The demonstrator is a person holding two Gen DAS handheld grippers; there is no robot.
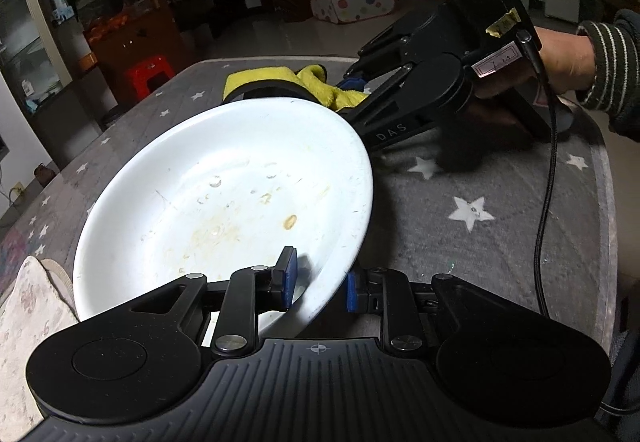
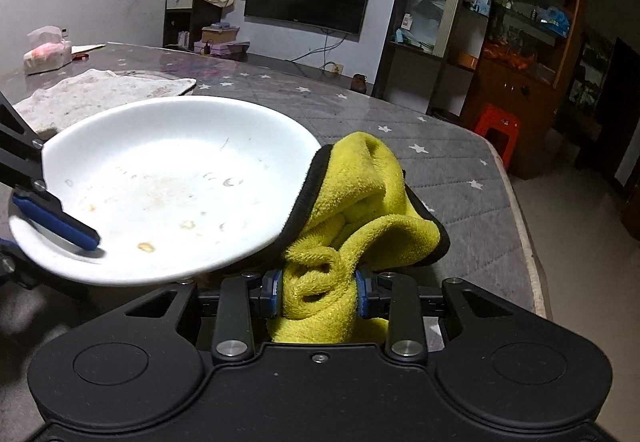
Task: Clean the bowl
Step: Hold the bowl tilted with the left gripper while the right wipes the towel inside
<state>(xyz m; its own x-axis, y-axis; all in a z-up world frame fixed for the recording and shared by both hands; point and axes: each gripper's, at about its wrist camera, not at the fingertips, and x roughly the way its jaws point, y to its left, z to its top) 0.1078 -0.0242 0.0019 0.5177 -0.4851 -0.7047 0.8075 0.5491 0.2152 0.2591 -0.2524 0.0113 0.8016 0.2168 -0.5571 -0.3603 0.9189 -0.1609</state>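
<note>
Left wrist view: bowl (image 1: 224,210) tilted above table (image 1: 500,202), rim clamped by left gripper (image 1: 320,282). Cloth (image 2: 352,210) pinched in right gripper (image 2: 320,292), beside far rim. Risk: bowl slipped from thin rim grip once wiped hard.

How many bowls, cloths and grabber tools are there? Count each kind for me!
Bowls: 1, the stained white shallow bowl, its rim pinched by the left gripper.
Cloths: 2, the yellow fluffy towel squeezed in the right gripper, and the pale flowery rag lying on the grey star-patterned table.
Grippers: 2.
Total: 5.
</note>
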